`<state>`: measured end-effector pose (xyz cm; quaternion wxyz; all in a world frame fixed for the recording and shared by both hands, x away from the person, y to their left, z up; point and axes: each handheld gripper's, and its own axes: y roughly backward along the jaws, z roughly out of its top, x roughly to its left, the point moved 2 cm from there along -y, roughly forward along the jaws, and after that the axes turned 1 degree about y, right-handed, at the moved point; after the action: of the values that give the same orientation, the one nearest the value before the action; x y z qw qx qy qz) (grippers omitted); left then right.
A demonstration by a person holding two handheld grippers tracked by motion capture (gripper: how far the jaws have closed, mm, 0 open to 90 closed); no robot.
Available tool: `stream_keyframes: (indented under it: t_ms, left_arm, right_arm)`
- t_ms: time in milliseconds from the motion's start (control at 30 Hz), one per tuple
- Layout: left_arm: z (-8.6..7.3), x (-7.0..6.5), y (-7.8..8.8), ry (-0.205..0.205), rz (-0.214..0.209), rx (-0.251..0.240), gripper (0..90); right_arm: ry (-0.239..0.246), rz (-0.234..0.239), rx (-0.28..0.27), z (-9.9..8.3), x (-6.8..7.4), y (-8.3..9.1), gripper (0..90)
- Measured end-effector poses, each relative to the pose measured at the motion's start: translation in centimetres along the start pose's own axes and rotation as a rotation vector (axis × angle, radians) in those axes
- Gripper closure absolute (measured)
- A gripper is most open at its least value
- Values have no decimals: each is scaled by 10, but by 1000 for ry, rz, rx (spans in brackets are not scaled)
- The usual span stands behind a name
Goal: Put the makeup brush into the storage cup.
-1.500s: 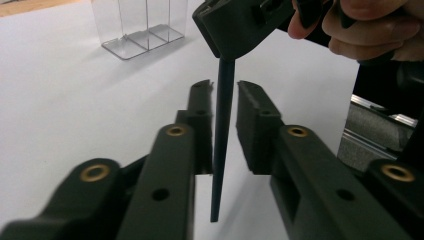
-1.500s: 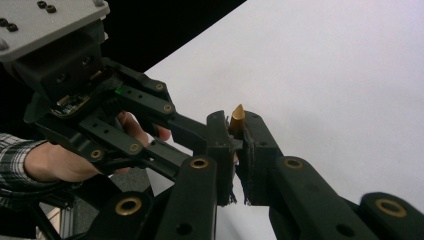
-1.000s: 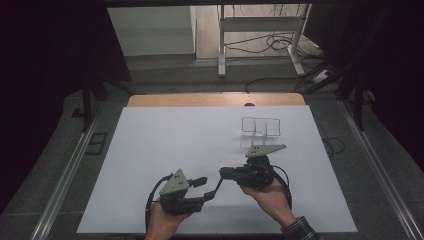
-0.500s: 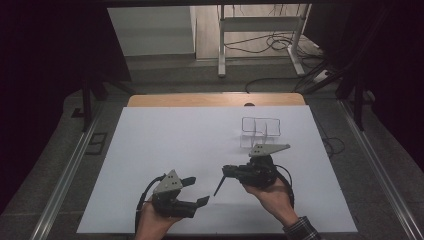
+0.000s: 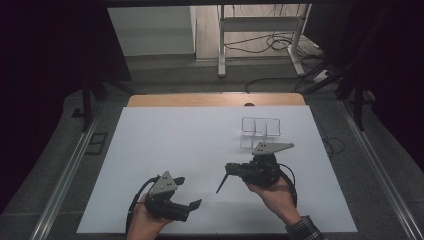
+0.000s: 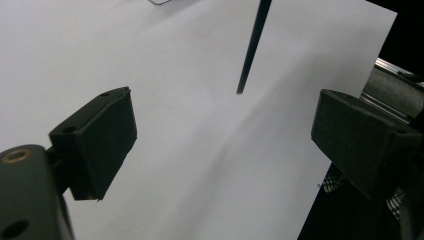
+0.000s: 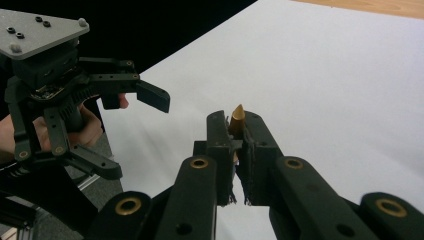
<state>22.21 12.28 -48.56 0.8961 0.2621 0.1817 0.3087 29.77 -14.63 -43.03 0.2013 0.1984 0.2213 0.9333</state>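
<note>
My right gripper (image 5: pixel 231 168) is shut on a thin black stick (image 5: pixel 222 183), which slants down and left from its jaws to the white sheet. In the right gripper view the stick's tan pointed end (image 7: pixel 237 116) pokes up between the closed jaws of that gripper (image 7: pixel 235 127). My left gripper (image 5: pixel 189 192) sits at the front left, apart from the stick; its jaws have just been opening and now stand open with nothing between them. The left gripper view shows that gripper (image 6: pixel 225 135) wide over bare sheet, with the stick (image 6: pixel 252 47) farther off.
A white sheet (image 5: pixel 175 140) covers the table, with a wooden strip (image 5: pixel 215 100) along its far edge. A clear compartmented holder (image 5: pixel 260 131) stands just beyond the right gripper. Metal rails run down both sides of the table.
The left gripper has drawn back down and left from the right gripper and its jaws have spread. The right gripper keeps its place, and the stick now hangs from it alone.
</note>
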Motion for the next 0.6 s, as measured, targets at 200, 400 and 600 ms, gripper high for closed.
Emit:
stream_keyframes:
  t_ms: [200,400,600]
  left_arm:
    - [-5,7,7,17,28,14,66]
    - [-13,13,14,45,67,37,47]
    - [-21,12,19,51,88,56,28]
  right_arm:
    - [-1,-9,-5,1,-2,4,839]
    - [-4,-26,-8,2,-5,7,839]
    - [-6,-35,-7,3,-7,9,839]
